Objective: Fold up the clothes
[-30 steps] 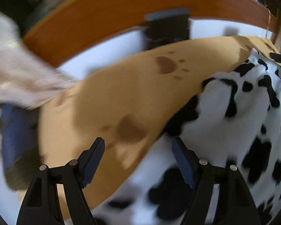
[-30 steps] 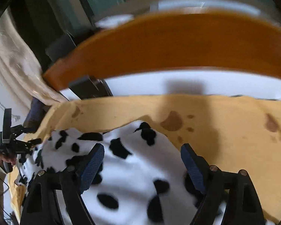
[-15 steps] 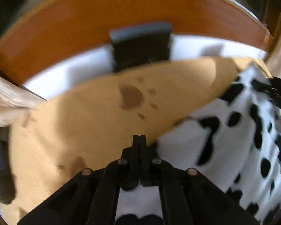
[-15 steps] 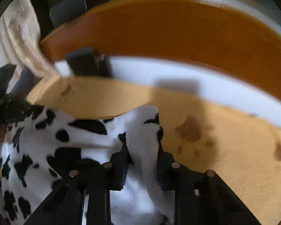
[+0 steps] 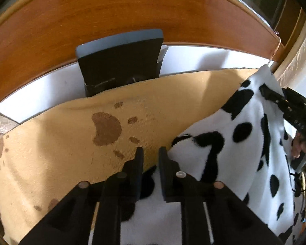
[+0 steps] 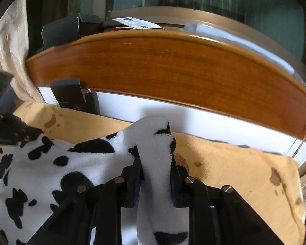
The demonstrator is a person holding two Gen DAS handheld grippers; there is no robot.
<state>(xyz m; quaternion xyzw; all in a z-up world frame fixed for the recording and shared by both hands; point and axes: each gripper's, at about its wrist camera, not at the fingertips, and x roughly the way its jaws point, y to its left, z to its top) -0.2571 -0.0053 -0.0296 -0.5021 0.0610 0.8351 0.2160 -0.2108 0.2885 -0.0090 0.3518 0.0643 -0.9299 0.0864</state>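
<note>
A white fleece garment with black cow patches [image 5: 244, 143] [image 6: 91, 163] lies on a yellow blanket with brown paw prints [image 5: 61, 143] [image 6: 234, 173]. My right gripper [image 6: 155, 159] is shut on a raised fold of the garment at its far edge; it also shows at the right of the left wrist view [image 5: 285, 106], held by a hand [image 5: 299, 149]. My left gripper [image 5: 151, 153] points down at the garment's left edge. Its jaws are opening, a narrow gap apart. The fleece lies under them and beside the right finger, and I see no pad pressing on it.
A curved wooden headboard [image 5: 91, 20] [image 6: 173, 71] runs behind the bed. A dark box [image 5: 120, 61] [image 6: 71, 98] leans against it on the white sheet [image 5: 204, 59]. A beige curtain [image 6: 8, 51] hangs at the left. Papers lie on the sill [image 6: 136, 22].
Both grippers went from wide open to nearly closed. The right one shut on a garment fold and raised it. The left one shut fully, then parted slightly while shifting along the garment's edge.
</note>
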